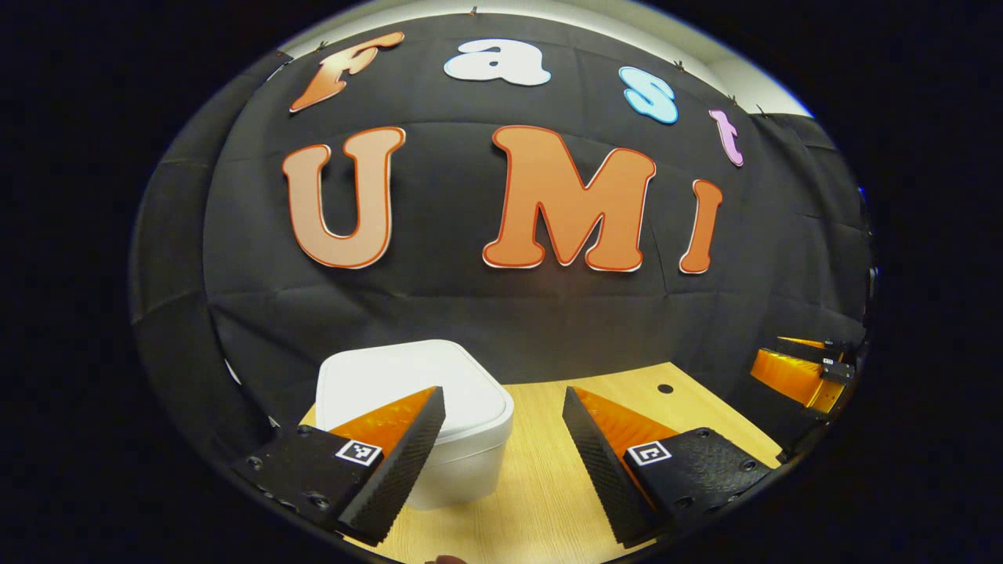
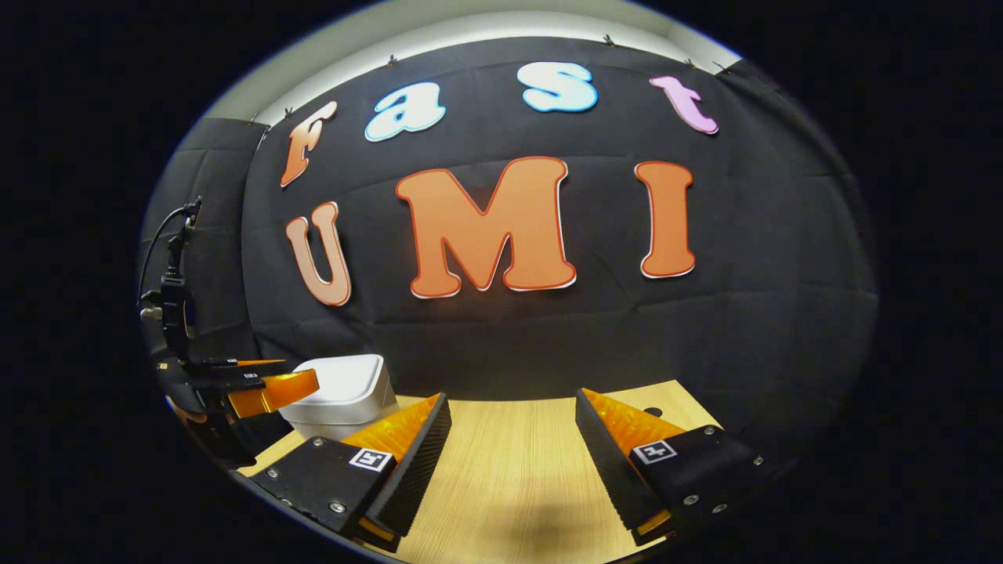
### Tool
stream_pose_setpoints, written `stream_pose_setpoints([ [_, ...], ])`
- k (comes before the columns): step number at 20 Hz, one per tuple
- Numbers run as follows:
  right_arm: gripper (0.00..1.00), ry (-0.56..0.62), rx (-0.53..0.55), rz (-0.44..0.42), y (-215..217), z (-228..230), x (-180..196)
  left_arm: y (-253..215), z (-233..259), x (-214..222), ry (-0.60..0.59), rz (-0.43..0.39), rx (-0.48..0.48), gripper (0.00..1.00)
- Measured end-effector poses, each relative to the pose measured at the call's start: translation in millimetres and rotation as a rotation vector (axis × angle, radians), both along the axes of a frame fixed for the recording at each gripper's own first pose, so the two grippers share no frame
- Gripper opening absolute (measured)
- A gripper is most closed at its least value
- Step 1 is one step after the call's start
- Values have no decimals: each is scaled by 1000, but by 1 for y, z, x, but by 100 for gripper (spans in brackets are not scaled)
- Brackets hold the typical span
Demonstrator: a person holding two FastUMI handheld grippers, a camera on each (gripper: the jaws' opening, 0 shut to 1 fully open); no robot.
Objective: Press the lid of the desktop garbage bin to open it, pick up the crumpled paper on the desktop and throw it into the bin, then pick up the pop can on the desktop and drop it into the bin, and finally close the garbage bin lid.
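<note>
Both grippers, left (image 1: 501,439) and right (image 2: 513,446), spread wide, holding nothing. Bin (image 1: 439,392) lid down. Off-centre press could tip it.

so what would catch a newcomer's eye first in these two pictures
The white garbage bin with its lid shut, at the left end of the wooden desktop. The left gripper hangs open right before it. In the right gripper view, the right gripper is open over bare wood.
</note>
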State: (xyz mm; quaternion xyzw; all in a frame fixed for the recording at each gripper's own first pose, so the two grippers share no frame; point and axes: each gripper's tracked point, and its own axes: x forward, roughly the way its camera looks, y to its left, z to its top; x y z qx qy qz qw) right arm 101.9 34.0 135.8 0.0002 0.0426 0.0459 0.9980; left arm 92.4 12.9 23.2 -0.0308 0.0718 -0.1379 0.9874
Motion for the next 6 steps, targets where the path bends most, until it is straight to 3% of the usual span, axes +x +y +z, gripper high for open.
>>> stream_pose_setpoints([
  [6, 95, -1, -28, -31, 0, -27, -14, 3, -10, -16, -84, 28, -58, 95],
])
